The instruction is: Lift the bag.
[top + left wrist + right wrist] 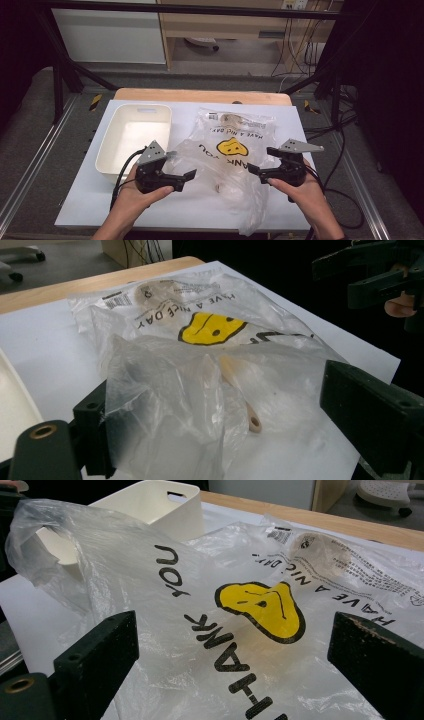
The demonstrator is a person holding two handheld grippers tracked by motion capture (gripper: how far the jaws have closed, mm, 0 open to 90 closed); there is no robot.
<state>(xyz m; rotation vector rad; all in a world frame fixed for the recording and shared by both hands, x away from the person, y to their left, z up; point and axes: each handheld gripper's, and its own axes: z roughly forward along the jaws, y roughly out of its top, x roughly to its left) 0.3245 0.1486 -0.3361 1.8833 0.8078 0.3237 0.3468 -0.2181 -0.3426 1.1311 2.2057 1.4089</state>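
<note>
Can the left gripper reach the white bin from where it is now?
Probably yes. The white bin sits just beyond the left gripper, on its left side, with nothing between; only the plastic bag lies before its open jaws.

Printed wording on the clear plastic bag (210, 630)

The plastic bag carries black capital lettering around a yellow smiley face (262, 609). In the right gripper view, "THANK YOU" (200, 630) runs along one side of the face, and "HAVE A NICE DAY!" (320, 592) runs along the other side, partly creased. In the left gripper view the same line reads "HAVE A NICE DAY" (185, 307) above the face. Near the bag's far edge sit a small barcode label (116, 301) and a block of fine print (360, 567); both are too small to read. In the high view the wording (242, 134) appears upside down.
</note>
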